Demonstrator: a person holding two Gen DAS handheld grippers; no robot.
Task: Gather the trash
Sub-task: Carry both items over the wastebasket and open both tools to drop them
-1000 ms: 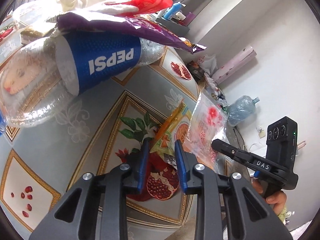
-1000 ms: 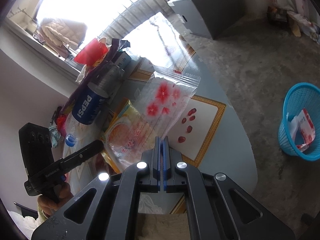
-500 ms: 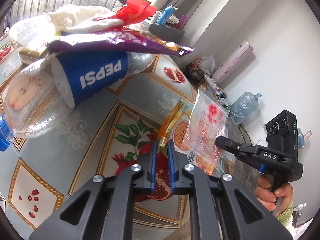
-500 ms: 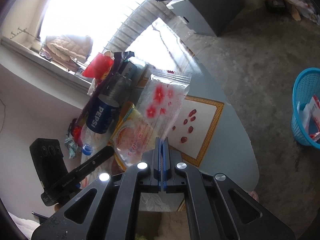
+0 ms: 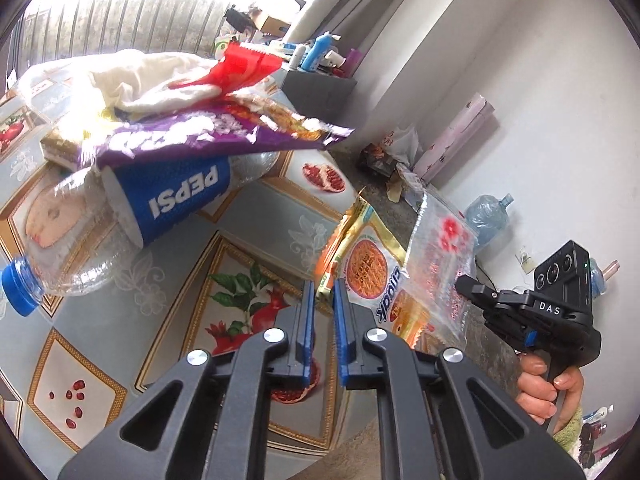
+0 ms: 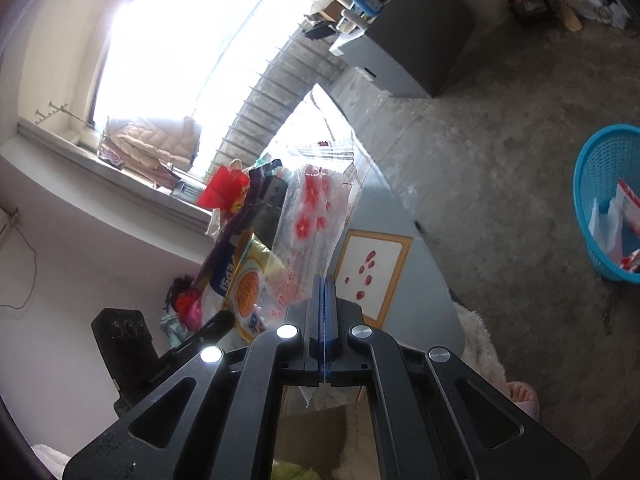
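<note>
My left gripper point(image 5: 322, 292) is shut on the edge of a yellow-orange snack wrapper point(image 5: 364, 268) and holds it above the patterned table point(image 5: 248, 216). My right gripper point(image 6: 323, 280) is shut on a clear zip bag with red flowers point(image 6: 310, 216), lifted off the table; the bag point(image 5: 440, 248) and the right gripper point(image 5: 476, 290) also show in the left wrist view. The yellow wrapper point(image 6: 250, 280) hangs left of the bag. An empty Pepsi bottle point(image 5: 160, 200) lies on the table under a purple wrapper point(image 5: 208, 140), a white cloth point(image 5: 140, 76) and a red wrapper point(image 5: 244, 66).
A blue plastic basket point(image 6: 600, 200) with paper trash stands on the concrete floor at the right. A dark grey cabinet point(image 6: 408, 52) with bottles on top stands beyond the table. A large water jug point(image 5: 488, 220) sits by the white wall.
My left gripper has closed on the yellow wrapper and lifted it. My right gripper has raised the flowered bag higher and swung it away from the table.
</note>
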